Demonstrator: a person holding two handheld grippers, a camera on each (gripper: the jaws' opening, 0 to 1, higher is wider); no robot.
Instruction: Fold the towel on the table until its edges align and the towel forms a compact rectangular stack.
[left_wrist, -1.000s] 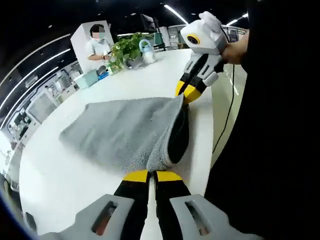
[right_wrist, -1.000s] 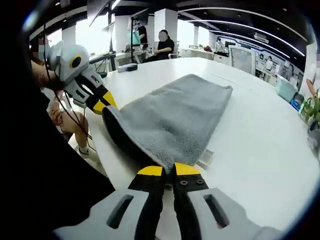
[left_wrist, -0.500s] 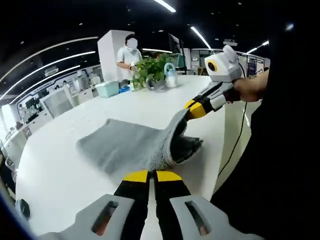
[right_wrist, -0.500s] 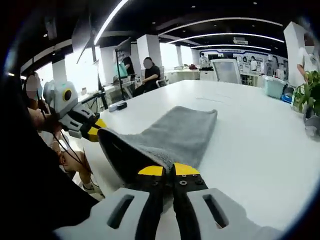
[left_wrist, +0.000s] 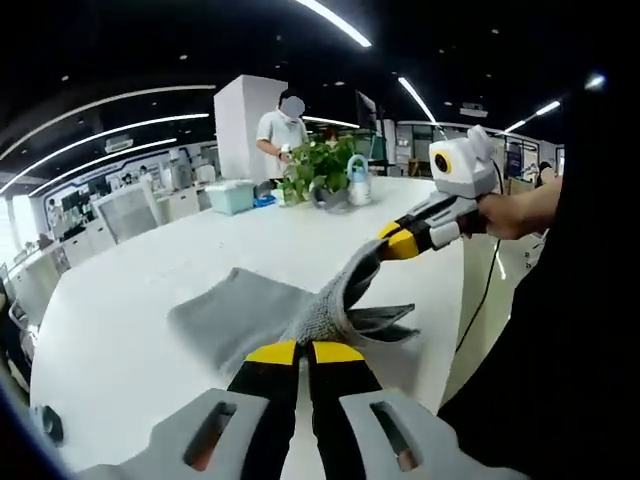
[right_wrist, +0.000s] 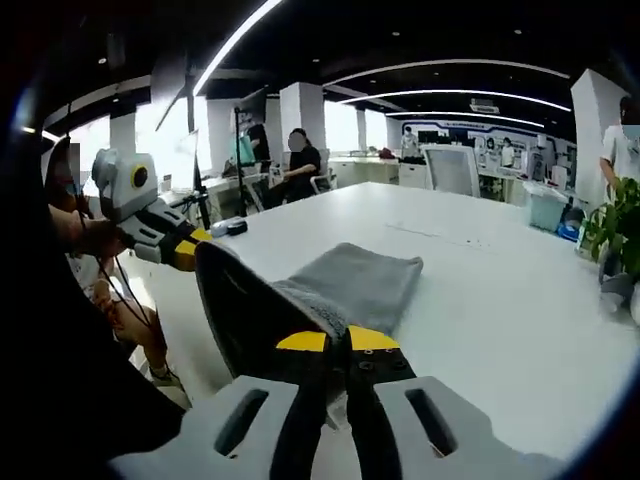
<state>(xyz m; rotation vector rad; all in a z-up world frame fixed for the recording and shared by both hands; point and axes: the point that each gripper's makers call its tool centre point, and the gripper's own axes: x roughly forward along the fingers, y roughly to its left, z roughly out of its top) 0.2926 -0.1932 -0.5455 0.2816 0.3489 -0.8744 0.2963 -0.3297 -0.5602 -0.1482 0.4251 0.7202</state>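
Observation:
A grey towel (left_wrist: 255, 310) lies folded on the white table (left_wrist: 130, 300), its near edge lifted off the surface. My left gripper (left_wrist: 304, 352) is shut on one near corner of the towel. In the left gripper view the right gripper (left_wrist: 402, 241) comes in from the right, shut on the other near corner. In the right gripper view my right gripper (right_wrist: 338, 340) pinches the towel (right_wrist: 350, 285), and the left gripper (right_wrist: 186, 250) holds the far end of the raised edge, which hangs between the two as a dark fold.
A potted plant (left_wrist: 318, 165) and a pale box (left_wrist: 231, 196) stand at the table's far end, with a person (left_wrist: 283, 130) behind them. People sit at desks (right_wrist: 300, 160) beyond the table. The table's near edge runs by a person's dark clothing (left_wrist: 560, 330).
Both grippers have risen with the towel's near edge, lifting it higher off the table. More of the towel's underside hangs between them, and less of it rests flat.

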